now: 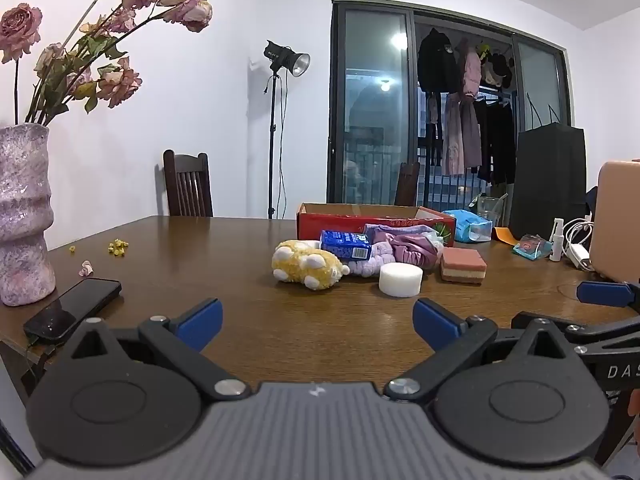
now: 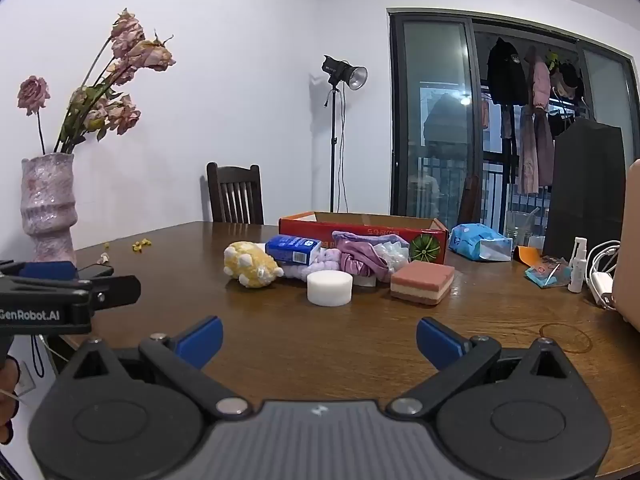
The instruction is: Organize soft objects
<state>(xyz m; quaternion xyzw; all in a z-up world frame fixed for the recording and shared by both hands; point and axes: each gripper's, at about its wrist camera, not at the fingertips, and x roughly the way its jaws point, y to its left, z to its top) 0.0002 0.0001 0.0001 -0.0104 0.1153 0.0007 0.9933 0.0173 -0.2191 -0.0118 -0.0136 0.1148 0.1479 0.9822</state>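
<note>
Both grippers hang wide open and empty over the near edge of the table [image 1: 320,332]. The left gripper [image 1: 318,322] and the right gripper [image 2: 319,340] sit side by side, each catching the other at the frame edge.

The soft things lie in a heap at mid-frame, ahead of both and well apart from the blue pads. A white sponge [image 2: 330,288] is nearest, with a pink sponge [image 2: 422,282] just to its right. The plush [image 2: 252,268] is at the heap's left end, and purple cloth [image 2: 360,264] is bunched behind against the red box [image 2: 360,226], which stands open-topped at the back.

The heap's long axis runs left to right across the frame. In the left view the white sponge lies right of centre, in the right view almost dead centre, so the right gripper looks better lined up for it. The plush suits the left.

The left view alone shows a phone [image 1: 72,314] beside the vase [image 1: 24,216].
</note>
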